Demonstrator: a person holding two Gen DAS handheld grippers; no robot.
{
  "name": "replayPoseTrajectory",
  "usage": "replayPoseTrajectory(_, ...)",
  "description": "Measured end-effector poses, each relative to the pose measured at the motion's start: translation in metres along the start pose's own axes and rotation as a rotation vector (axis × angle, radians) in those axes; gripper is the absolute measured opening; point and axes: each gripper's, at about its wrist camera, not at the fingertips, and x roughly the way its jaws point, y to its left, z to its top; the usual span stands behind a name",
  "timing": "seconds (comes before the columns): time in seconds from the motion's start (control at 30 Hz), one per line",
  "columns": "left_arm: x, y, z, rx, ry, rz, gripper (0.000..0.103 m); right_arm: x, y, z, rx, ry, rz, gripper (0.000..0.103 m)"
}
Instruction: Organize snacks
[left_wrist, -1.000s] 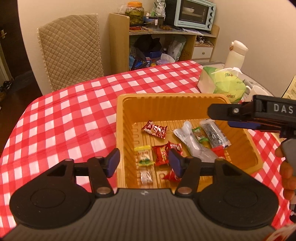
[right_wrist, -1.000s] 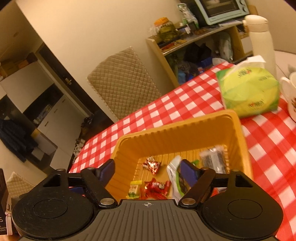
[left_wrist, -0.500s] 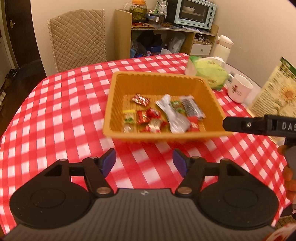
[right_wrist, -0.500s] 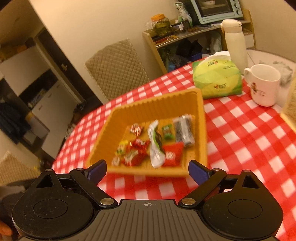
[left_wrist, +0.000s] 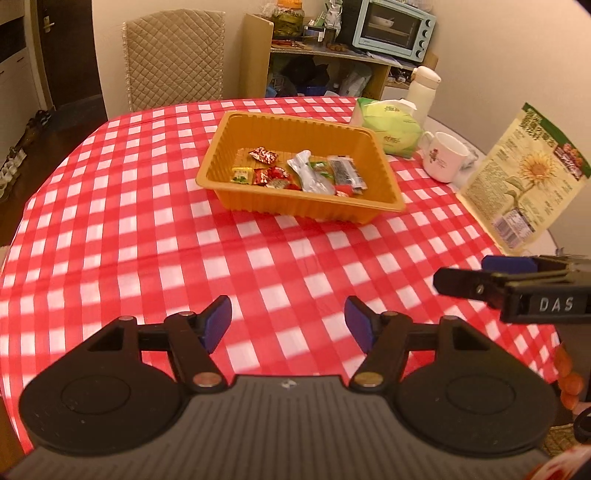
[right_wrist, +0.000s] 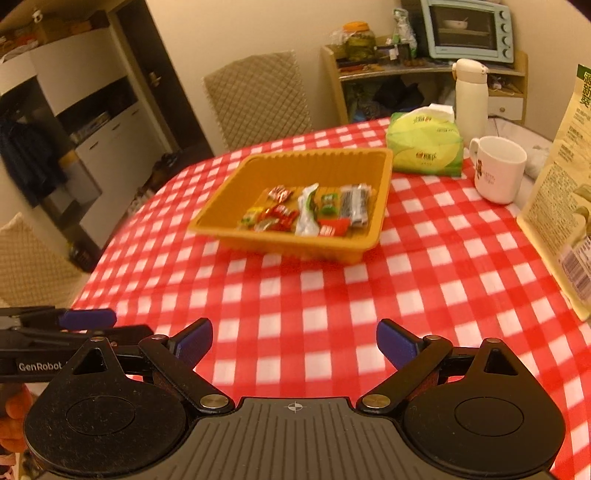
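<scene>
Orange plastic forms the tray that stands on the red-and-white checked tabletop, and the snacks all lie inside it on its ribbed floor. Among them are a small yellow-and-green packet at the left end, several red wrappers just beside it, another red wrapper a little farther back, a long silvery pouch lying diagonally in the middle, and a dark bar toward the right wall.

Both tools hover over bare cloth on the near side of the tray, well apart from it. The left hand-held gripper has its blue-padded fingers spread wide with nothing between them. The right hand-held gripper is likewise spread and holds nothing; in the left wrist view it shows side-on at the right edge.

Beyond the tray's far right corner sits a green tissue pack, with a white mug near it and a tall white flask behind. A large printed bag with a sunflower on it stands upright at the right of the tabletop. A quilted chair is drawn up at the far side, and a pale blue toaster oven rests on a wooden shelf against the wall.
</scene>
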Motion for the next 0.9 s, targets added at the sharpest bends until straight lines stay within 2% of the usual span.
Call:
replayPoseTrajectory(0.47,-0.051,-0.027,-0.050,-0.048,0.002,0.028,0.066,-0.045,0.014,-0.050,-0.097,0.091,0.003,0.095)
replayPoseTrajectory(0.9,-0.071,-0.044,-0.077,-0.054,0.006,0.015,0.066,-0.065,0.021,-0.070,-0.117,0.116,0.019,0.095)
